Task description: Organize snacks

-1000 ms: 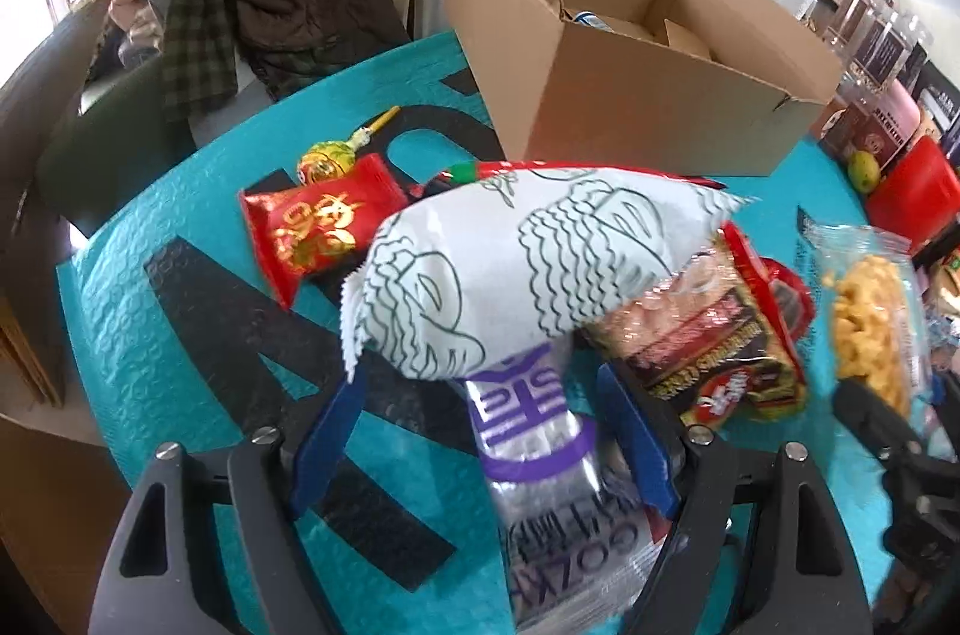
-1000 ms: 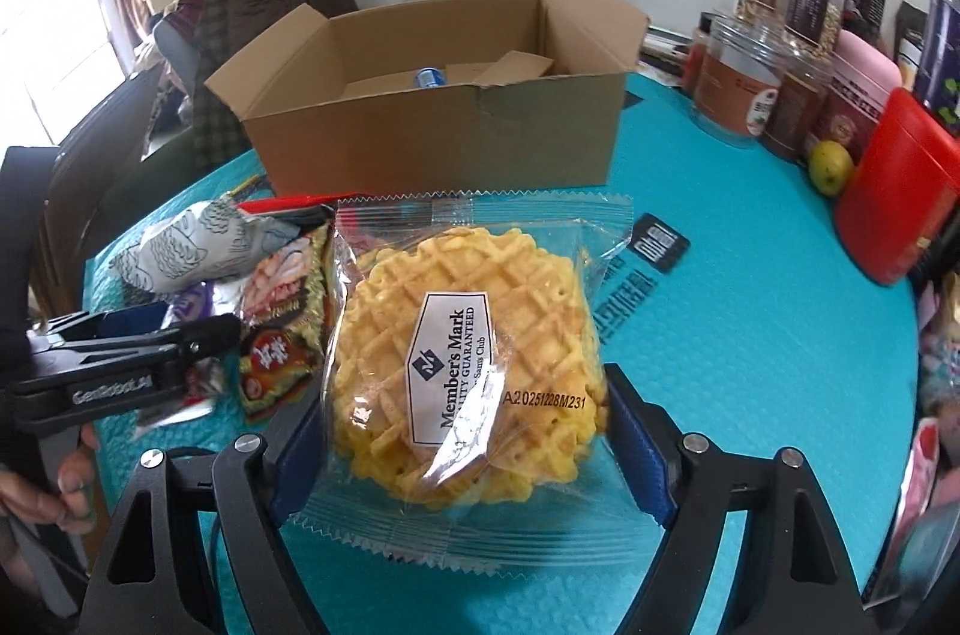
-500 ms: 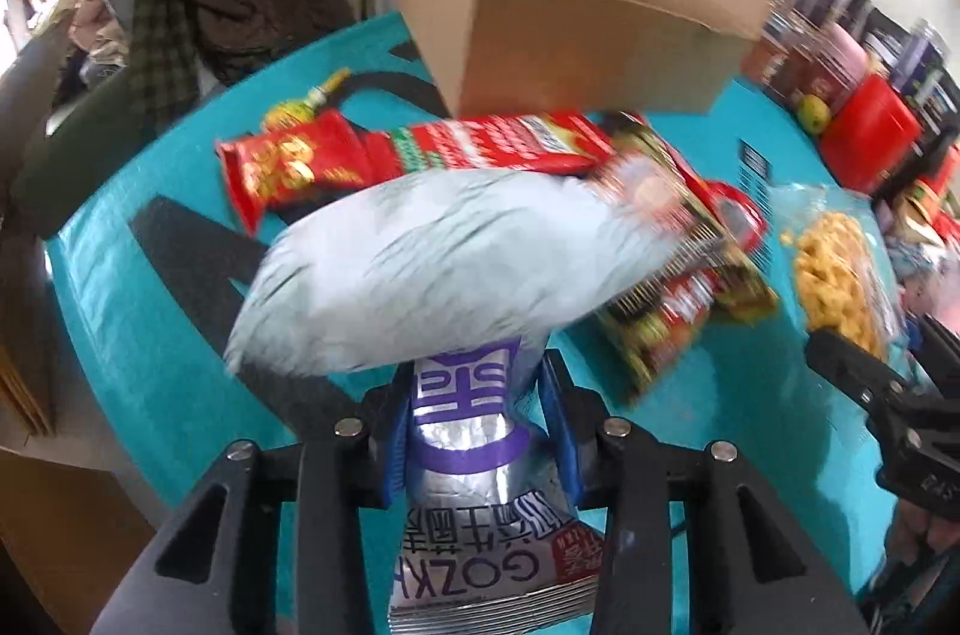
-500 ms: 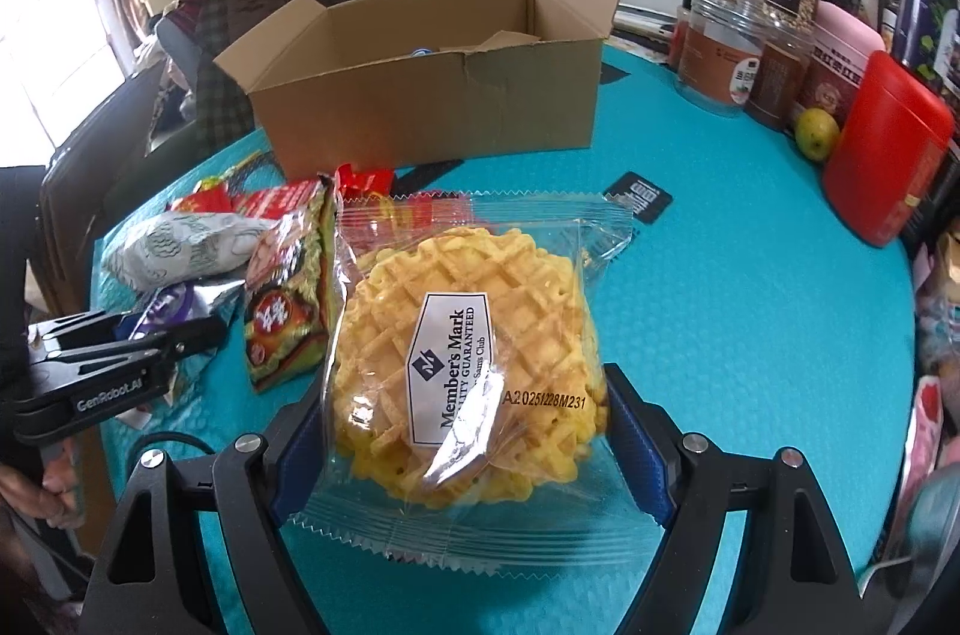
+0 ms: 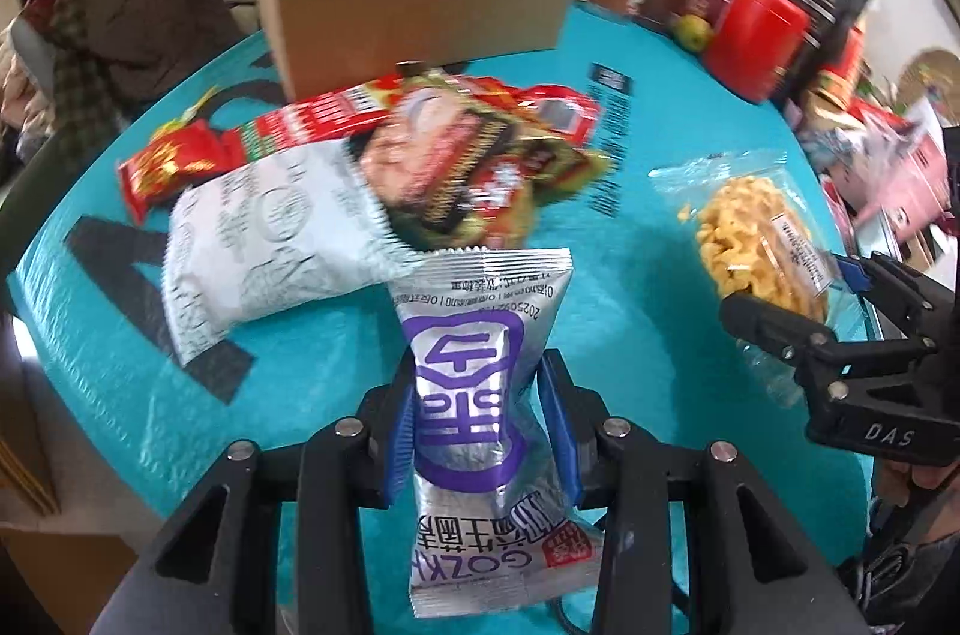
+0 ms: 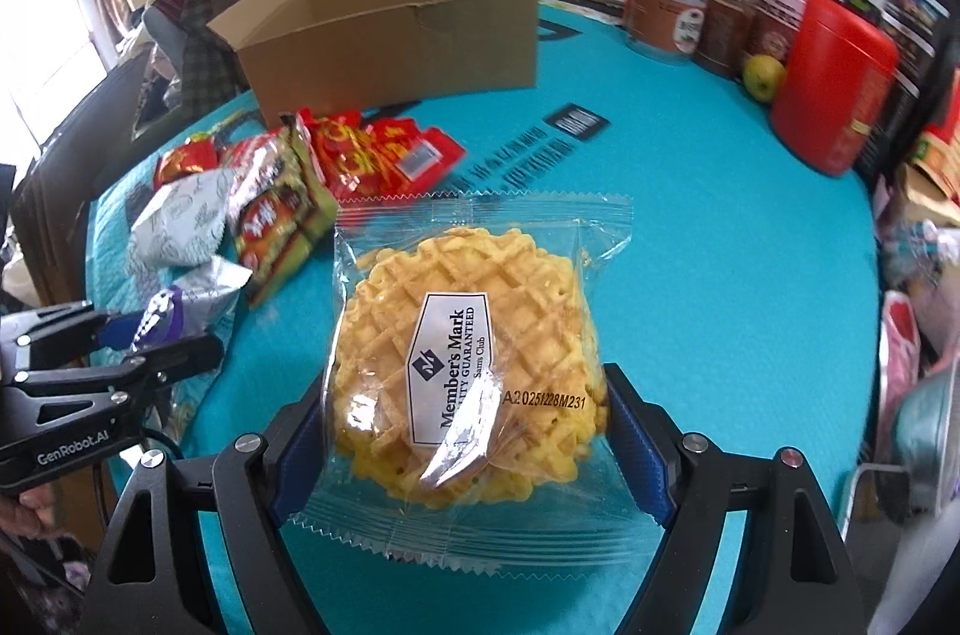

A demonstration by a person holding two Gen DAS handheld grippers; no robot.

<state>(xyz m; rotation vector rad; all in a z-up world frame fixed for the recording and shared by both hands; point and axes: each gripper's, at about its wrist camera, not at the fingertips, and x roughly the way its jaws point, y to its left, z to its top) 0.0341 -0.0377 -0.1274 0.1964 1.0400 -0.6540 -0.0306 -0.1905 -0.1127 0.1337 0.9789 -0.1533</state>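
Observation:
My left gripper (image 5: pixel 477 407) is shut on a silver and purple snack packet (image 5: pixel 474 335), squeezed at its middle and held above the teal table. My right gripper (image 6: pixel 465 413) is shut on a clear-wrapped waffle pack (image 6: pixel 468 359); it also shows in the left wrist view (image 5: pixel 756 245). An open cardboard box (image 6: pixel 390 35) stands at the back. A white noodle-print bag (image 5: pixel 270 245), a dark red-green packet (image 5: pixel 456 167) and red packets (image 6: pixel 372 149) lie in a pile before the box.
Jars (image 6: pixel 666 5), a red canister (image 6: pixel 834 89) and a green fruit (image 6: pixel 763 76) line the table's right side. Clothes hang over a chair (image 5: pixel 102 35) at the back left. The teal table cover (image 6: pixel 690 227) is bare between the pile and the jars.
My left gripper closed on the silver and purple packet and lifted it back out from under the white bag, which slid off to the left. My right gripper kept its hold on the waffle.

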